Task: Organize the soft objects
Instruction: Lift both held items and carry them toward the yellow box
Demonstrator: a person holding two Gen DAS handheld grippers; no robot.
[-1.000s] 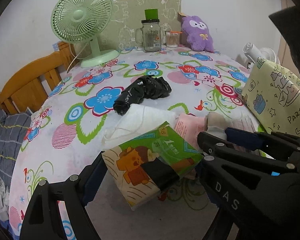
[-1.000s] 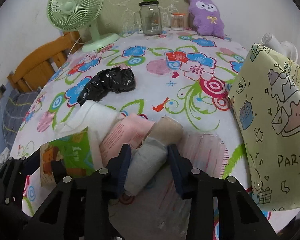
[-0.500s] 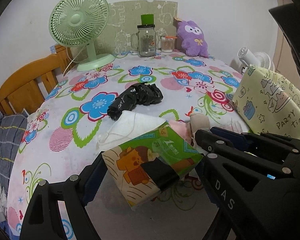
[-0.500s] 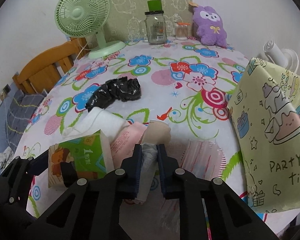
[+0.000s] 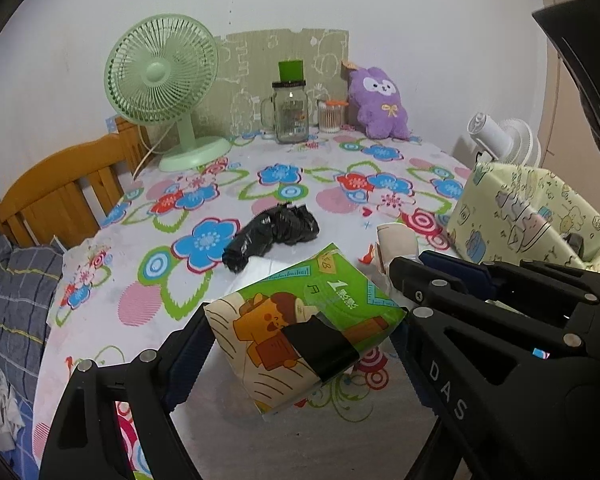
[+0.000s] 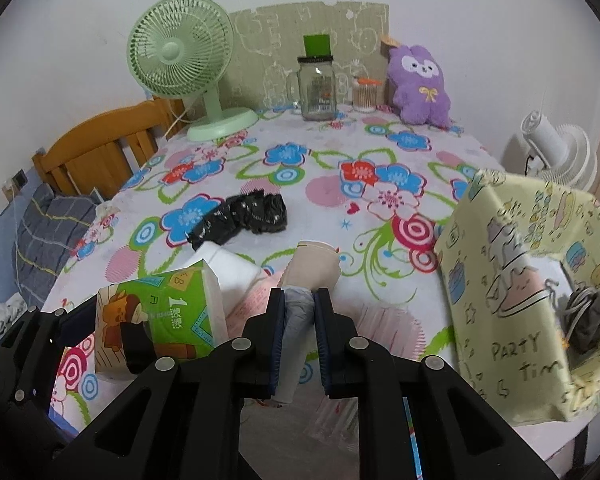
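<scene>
While the left gripper clamps the tissue pack and the right gripper pinches the rolled sock — both raised off the tablecloth — the carry is underway; next, probably the party bag.

A home, by the look of it: the table fills mid-frame under a flowered cloth, with a wooden chair at left. Along the wall at the top stand a green desk fan, a glass jar and a purple plush toy.
</scene>
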